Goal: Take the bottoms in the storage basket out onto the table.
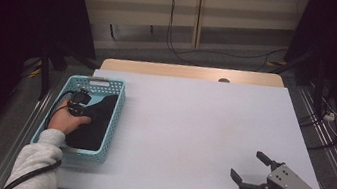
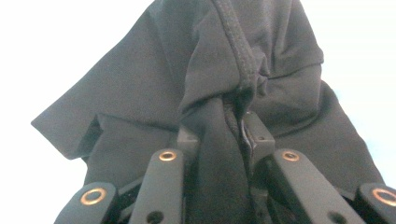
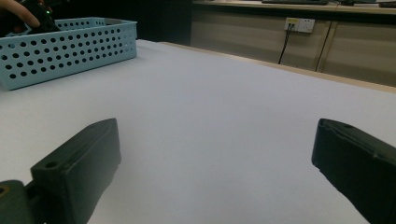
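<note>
Between the hand-held gripper (image 2: 219,135) jaws: bunched black cloth (image 2: 154,88).

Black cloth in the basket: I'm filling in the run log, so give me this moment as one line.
left gripper: shut on black cloth | cloth: in blue basket | right gripper: open, holds nothing | table

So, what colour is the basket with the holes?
Light blue basket; the right gripper view shows it best.

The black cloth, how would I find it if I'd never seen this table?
Look at the white table, then at the light blue basket full of holes near its left edge. The black cloth lies bunched inside that basket, pinched by the left gripper. It is the only soft, dark thing there.
</note>
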Demonstrator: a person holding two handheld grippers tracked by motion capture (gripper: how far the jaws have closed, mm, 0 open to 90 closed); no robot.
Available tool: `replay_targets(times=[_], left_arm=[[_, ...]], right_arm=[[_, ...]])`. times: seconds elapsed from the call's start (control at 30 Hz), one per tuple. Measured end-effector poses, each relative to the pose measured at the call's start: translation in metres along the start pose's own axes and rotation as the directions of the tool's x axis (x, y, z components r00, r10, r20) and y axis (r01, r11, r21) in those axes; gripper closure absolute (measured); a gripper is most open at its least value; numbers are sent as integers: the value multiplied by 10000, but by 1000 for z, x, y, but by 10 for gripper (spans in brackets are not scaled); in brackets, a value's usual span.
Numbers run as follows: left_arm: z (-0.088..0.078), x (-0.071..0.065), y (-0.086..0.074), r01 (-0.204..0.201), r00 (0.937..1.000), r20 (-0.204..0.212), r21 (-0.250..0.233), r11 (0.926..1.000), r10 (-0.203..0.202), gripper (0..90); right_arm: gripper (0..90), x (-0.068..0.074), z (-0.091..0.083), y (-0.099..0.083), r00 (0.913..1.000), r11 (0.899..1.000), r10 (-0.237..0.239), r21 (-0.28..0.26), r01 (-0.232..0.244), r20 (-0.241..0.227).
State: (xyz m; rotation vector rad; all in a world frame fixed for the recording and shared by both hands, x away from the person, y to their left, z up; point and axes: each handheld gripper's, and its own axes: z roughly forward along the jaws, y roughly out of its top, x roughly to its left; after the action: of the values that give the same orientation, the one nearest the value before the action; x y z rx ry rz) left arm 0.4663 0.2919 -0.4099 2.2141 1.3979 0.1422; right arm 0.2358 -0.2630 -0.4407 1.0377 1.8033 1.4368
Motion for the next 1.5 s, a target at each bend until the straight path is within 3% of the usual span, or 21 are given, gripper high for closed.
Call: replay_targets(times=[0.1,0.3,0.4,0.47,0.6,0.8,0.87,0.97,1.1,1.17,1.3,1.4,1.47,1.5], left_arm=[[-14,5,3,229,9997,83,-163,9996,-228,746],[-40,9,10,305,9994,168,-764,9966,-293,752],[-52,9,14,403,9984,446,-1138,9927,-354,753],[-58,8,18,463,9977,547,-1416,9888,-389,754],[-71,0,28,210,9985,541,-1828,9829,-112,755],[-91,-14,45,93,9971,747,-2779,9606,119,756],[-100,-20,51,-123,9960,814,-2841,9587,369,756],[-114,-29,60,-348,9943,838,-3262,9447,656,756],[-130,-45,72,-550,9907,922,-3999,9149,999,756],[-134,-57,77,-809,9884,831,-4202,9038,1271,757],[-139,-86,87,-1198,9765,1042,-4643,8776,1884,757],[-136,-110,94,-1576,9640,1129,-4873,8589,2409,758],[-132,-125,98,-1850,9548,1168,-4865,8539,2734,758],[-130,-131,99,-1878,9536,1182,-4853,8539,2769,757]], right_arm=[[8,-1,0,0,10000,10000,3,9,-3,30],[8,0,1,0,10000,10000,-24,25,24,-2],[8,0,1,0,10000,10000,-17,20,17,2],[8,0,1,0,10000,10000,-5,14,5,12],[8,-1,1,0,10000,10000,-5,2,5,-1],[8,0,0,0,10000,10000,-6,-3,6,-5],[8,-1,0,0,10000,10000,2,9,-2,3],[8,-1,1,0,10000,10000,-10,4,10,-31],[8,0,1,0,10000,10000,-12,32,12,-39],[8,0,1,0,10000,10000,-6,29,6,-58],[8,0,1,0,10000,10000,-36,13,36,-53],[8,0,1,0,10000,10000,-12,43,12,-64],[8,0,1,0,10000,10000,-36,42,36,-66],[8,0,0,0,10000,10000,-34,44,34,-75]])
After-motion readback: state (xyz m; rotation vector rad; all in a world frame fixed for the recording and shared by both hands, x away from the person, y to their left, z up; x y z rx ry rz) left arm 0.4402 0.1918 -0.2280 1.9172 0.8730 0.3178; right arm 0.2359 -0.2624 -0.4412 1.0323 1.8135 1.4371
